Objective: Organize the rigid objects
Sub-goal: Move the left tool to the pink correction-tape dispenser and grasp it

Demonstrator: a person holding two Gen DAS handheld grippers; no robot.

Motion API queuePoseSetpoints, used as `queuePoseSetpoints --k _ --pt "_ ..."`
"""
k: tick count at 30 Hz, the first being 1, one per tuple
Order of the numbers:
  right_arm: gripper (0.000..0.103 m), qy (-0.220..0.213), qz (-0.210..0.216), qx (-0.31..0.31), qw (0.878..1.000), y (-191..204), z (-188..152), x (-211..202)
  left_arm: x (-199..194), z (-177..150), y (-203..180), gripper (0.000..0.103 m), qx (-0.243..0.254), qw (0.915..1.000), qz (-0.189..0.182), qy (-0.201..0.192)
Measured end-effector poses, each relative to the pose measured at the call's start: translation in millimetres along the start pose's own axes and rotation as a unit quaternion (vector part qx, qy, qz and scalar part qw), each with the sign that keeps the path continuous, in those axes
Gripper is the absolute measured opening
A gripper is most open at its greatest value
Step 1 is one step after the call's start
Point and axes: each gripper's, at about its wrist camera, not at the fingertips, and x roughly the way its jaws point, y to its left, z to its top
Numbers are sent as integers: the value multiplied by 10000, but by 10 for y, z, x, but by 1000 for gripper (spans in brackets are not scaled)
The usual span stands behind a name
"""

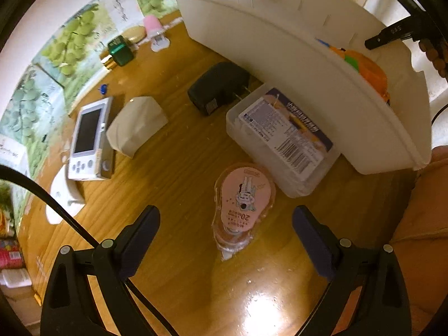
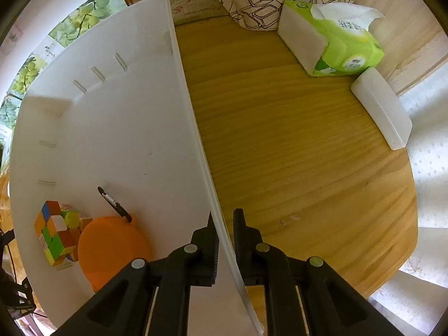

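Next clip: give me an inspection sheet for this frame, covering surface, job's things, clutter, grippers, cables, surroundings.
Surface: wooden table, crumbs scattered.
Job's things: white bin holds cube and orange case; pink package, plastic box, black adapter, handheld console lie outside on the table.
Clutter: tissue pack, white case, green bottle.
Grippers: left gripper open above the pink package; right gripper clamps the bin wall.
Cables: black cable near left gripper.
Surroundings: grape posters, cushion.
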Motion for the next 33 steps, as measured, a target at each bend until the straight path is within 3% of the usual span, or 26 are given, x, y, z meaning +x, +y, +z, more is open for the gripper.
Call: queuePoseSetpoints --k 10,18,33 --pt "12 54 -146 85 9998 -22 49 7 192 47 5 96 195 9995 -165 160" --pt "12 81 -230 73 9997 238 65 26 325 145 -42 94 365 9993 7 91" --pt "13 87 -271 48 9996 339 34 31 264 184 -356 67 484 9984 -218 -187"
